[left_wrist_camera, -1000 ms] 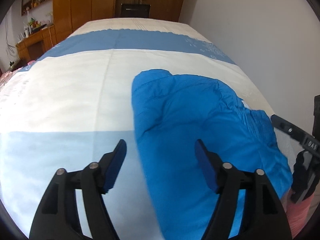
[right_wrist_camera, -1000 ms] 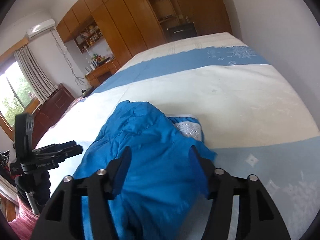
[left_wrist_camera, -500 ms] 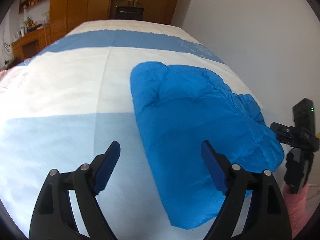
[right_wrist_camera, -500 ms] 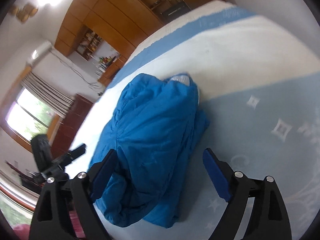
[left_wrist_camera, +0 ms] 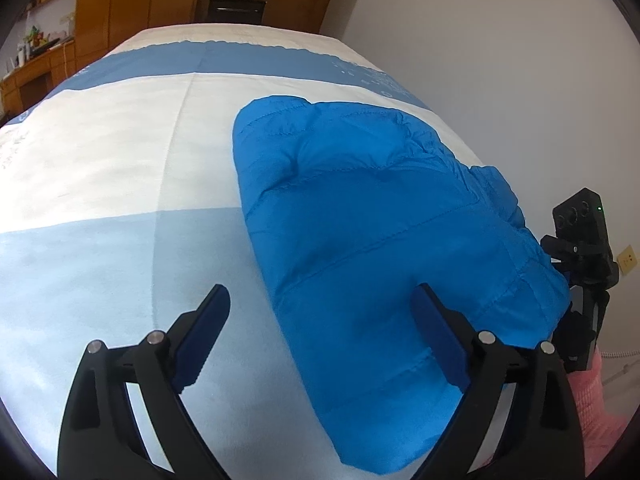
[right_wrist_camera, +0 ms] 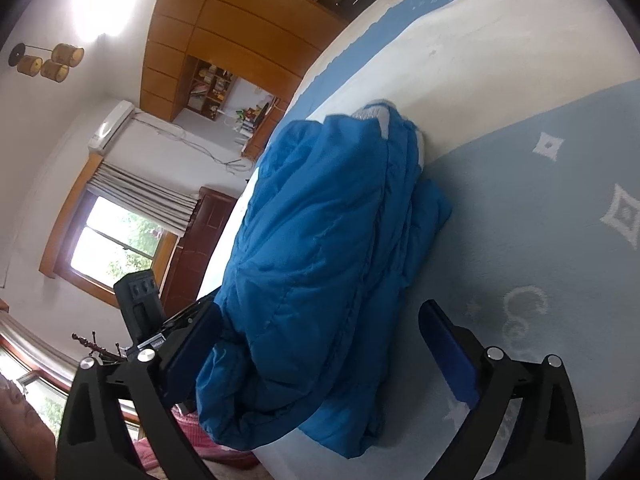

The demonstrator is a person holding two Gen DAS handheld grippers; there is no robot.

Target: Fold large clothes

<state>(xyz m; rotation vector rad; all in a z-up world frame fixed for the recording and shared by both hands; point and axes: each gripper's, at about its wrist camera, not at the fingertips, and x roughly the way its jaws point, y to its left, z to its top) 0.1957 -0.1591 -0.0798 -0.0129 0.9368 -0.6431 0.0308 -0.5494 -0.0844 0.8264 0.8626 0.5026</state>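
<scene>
A bright blue quilted puffer jacket [left_wrist_camera: 380,232] lies folded into a thick bundle near the front edge of the bed; it also shows in the right wrist view [right_wrist_camera: 320,248], with a bit of grey lining at its far end. My left gripper [left_wrist_camera: 322,332] is open and empty, above the jacket's near left edge. My right gripper [right_wrist_camera: 320,354] is open and empty, with the jacket's near end between its fingers. The right gripper's body shows at the right edge of the left wrist view [left_wrist_camera: 582,280].
The bed [left_wrist_camera: 120,160] has a cover in white and blue bands. A white wall [left_wrist_camera: 500,60] runs along its right side. Wooden wardrobes [right_wrist_camera: 240,28], a desk [left_wrist_camera: 36,76] and a window [right_wrist_camera: 116,244] stand beyond the bed. Pink fabric [left_wrist_camera: 592,404] is at the lower right.
Both grippers have opened wider and pulled back from the jacket. The right wrist view has tilted and moved toward the bed's near edge. The jacket lies still.
</scene>
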